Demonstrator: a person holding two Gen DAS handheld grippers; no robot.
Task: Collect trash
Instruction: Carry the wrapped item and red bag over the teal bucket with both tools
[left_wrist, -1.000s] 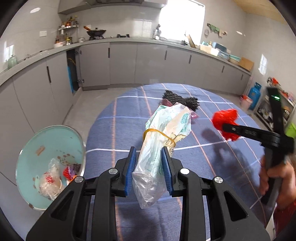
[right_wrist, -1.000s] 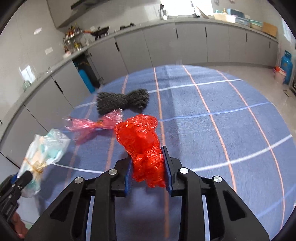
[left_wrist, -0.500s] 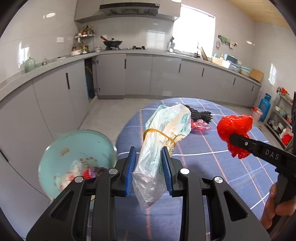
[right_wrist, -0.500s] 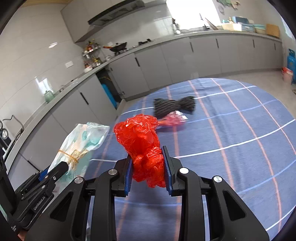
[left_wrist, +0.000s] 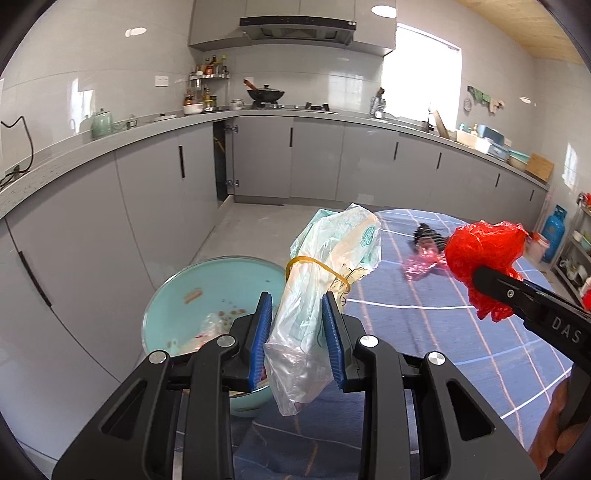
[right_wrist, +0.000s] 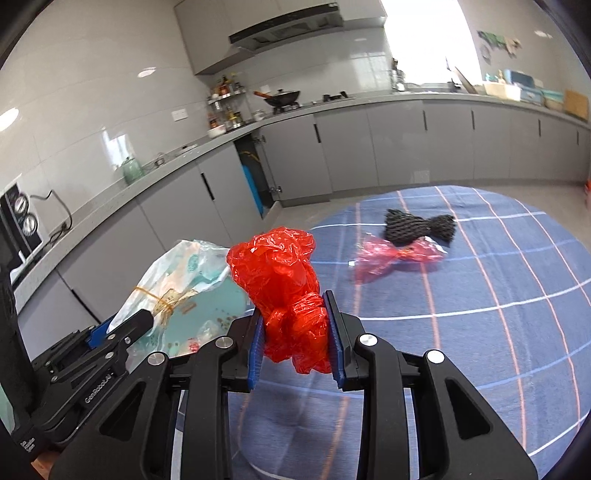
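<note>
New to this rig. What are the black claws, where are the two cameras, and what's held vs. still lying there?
No robot here: a person holds two handheld grippers, each carrying a fisheye camera looking along its blue-padded jaws. In the left wrist view, the left gripper is shut on a clear printed plastic bag tied with a yellow rubber band, above a round teal trash bin beside the table. In the right wrist view, the right gripper is shut on a crumpled red plastic bag. Still lying on the blue checked tablecloth: a black foam net sleeve and a pink plastic wrapper.
</note>
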